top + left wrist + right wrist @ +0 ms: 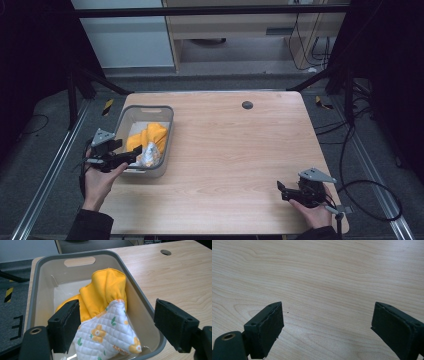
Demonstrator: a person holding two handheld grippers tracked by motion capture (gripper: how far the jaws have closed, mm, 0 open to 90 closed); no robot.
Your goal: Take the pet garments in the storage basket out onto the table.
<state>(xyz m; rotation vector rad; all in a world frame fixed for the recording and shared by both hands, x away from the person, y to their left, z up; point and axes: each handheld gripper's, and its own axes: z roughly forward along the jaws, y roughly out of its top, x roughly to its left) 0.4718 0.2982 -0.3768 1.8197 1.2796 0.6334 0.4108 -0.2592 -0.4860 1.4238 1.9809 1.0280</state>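
A yellow and white flowered cloth (105, 322) lies bunched in the grey bin (165, 125) at the table's (235, 150) ten o'clock. The left gripper (116, 326) spreads wide around it, perhaps touching. The right gripper (286, 190) gapes wide at five o'clock, empty.

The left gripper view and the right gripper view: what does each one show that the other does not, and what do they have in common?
Left gripper view: a grey plastic bin with a handle slot, holding a yellow cloth and a white quilted cloth with orange flowers; also a round hole in the tabletop. The left claw straddles the bin's right wall. Right gripper view: the right claw over bare wood. Shared: the light wooden table and open black jaws.
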